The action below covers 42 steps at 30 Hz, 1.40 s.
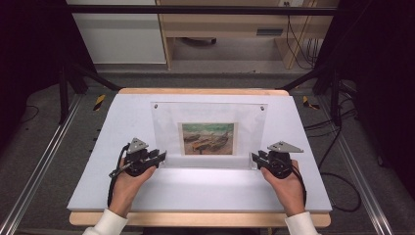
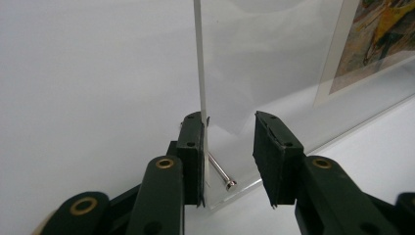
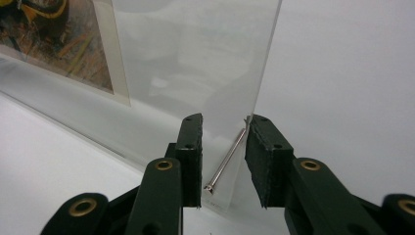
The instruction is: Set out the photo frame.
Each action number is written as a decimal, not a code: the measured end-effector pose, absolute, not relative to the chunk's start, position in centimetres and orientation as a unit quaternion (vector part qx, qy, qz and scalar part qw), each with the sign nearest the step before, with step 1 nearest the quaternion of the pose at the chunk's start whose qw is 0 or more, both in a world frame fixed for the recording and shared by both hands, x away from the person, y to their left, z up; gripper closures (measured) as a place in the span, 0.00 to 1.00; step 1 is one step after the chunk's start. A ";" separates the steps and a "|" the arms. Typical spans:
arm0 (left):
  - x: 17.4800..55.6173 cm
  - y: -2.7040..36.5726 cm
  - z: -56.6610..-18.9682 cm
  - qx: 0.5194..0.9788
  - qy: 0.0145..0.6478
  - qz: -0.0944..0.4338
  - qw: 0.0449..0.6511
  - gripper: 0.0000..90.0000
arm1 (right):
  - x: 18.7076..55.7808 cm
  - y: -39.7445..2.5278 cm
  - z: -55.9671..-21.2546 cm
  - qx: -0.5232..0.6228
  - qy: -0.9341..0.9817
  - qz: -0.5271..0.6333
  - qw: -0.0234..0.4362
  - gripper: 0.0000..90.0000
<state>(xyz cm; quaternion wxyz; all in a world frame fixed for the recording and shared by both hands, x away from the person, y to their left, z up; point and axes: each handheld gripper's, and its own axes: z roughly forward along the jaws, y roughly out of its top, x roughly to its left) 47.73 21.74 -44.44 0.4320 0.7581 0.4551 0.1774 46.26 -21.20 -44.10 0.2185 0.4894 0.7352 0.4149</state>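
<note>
Left tongs (image 1: 160, 157) and right tongs (image 1: 255, 158), both parted, straddle the bottom corners of a clear acrylic picture frame (image 1: 209, 112) on the white desk (image 1: 195, 188).

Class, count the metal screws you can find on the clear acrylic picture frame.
4: top-left corner, top-right corner, lower left between the left gripper's jaws, lower right between the right gripper's jaws. Others may be hidden.

A lab: metal rails (image 1: 34, 166), loose cables (image 1: 337, 147), dark curtains (image 1: 29, 49).
</note>
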 end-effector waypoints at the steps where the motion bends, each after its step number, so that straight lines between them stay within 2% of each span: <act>1: 47.7 21.7 -44.4 0.758 0.455 0.178 0.432 0.72 | 46.3 -21.2 -44.1 0.489 0.735 0.415 0.219 0.76; 42: 46.8 21.4 -44.7 0.769 0.446 0.185 0.419 0.71 | 45.6 -21.3 -44.4 0.482 0.743 0.409 0.221 0.75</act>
